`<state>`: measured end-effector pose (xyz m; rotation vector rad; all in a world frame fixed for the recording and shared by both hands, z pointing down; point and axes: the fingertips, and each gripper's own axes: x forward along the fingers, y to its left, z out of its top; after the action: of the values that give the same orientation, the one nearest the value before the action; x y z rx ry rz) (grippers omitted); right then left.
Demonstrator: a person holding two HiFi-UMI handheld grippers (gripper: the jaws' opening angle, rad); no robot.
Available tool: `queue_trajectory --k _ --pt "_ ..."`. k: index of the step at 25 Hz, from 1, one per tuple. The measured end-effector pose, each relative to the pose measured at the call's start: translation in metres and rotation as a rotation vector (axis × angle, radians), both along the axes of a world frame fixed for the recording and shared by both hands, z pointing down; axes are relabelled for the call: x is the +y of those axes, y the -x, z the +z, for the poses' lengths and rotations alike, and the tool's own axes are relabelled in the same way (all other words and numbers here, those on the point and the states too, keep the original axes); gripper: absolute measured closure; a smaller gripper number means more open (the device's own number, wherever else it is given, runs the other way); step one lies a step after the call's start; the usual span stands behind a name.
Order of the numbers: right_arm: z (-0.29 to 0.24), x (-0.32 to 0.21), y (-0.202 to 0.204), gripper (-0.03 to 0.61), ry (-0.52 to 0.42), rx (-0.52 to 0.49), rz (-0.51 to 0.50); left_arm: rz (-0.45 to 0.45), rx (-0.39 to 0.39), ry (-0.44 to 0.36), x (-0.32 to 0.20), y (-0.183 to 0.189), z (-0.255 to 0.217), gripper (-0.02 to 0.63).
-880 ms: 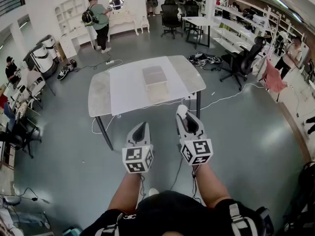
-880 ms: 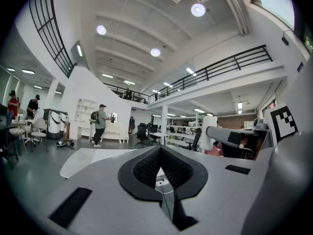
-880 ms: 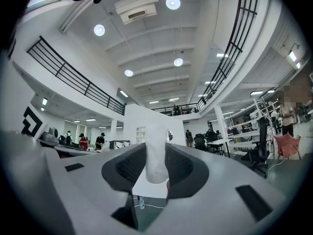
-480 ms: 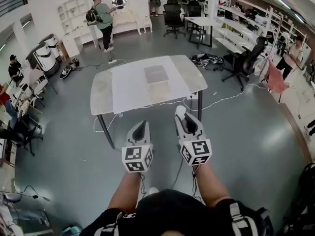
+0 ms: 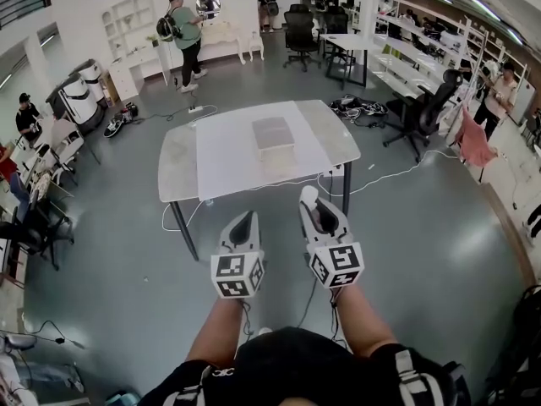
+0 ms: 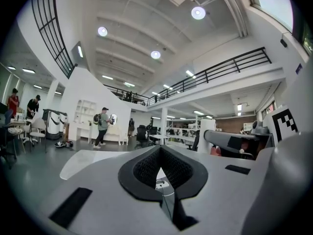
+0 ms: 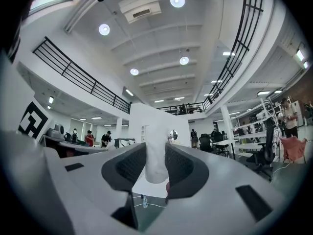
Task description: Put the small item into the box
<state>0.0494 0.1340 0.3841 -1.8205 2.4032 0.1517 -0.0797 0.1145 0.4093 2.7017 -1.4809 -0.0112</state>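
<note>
The box (image 5: 273, 134), a low grey-lidded one, sits on the white sheet covering the middle of the table (image 5: 177, 169), well ahead of me. Both grippers hang over the floor short of the table's near edge. My right gripper (image 5: 311, 200) is shut on a small white item (image 5: 308, 195) that sticks out past its tip. In the right gripper view the item (image 7: 156, 155) stands upright between the dark pads (image 7: 182, 166) of the right gripper (image 7: 156, 166). My left gripper (image 5: 245, 221) is shut with nothing in it. In the left gripper view the left gripper (image 6: 160, 166) has its pads (image 6: 144, 169) meeting at the tip.
A cable (image 5: 385, 174) runs across the grey floor from under the table to the right. Black office chairs (image 5: 420, 110) and desks stand at the back right. A person with a backpack (image 5: 186, 41) walks near white shelves (image 5: 127, 36) at the back left. More people sit at the far left.
The table and box have drifted slightly right and nearer in the head view. The person with the backpack has walked to the right. Both grippers keep their pose and grip.
</note>
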Motion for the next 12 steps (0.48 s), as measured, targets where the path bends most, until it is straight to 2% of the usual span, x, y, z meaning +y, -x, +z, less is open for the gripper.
queue_trajectory --k 12 --pt "0.011 -0.032 0.04 0.457 0.008 -0.001 0.031 0.014 0.004 -0.006 -0.037 0.042 0.008 0.603"
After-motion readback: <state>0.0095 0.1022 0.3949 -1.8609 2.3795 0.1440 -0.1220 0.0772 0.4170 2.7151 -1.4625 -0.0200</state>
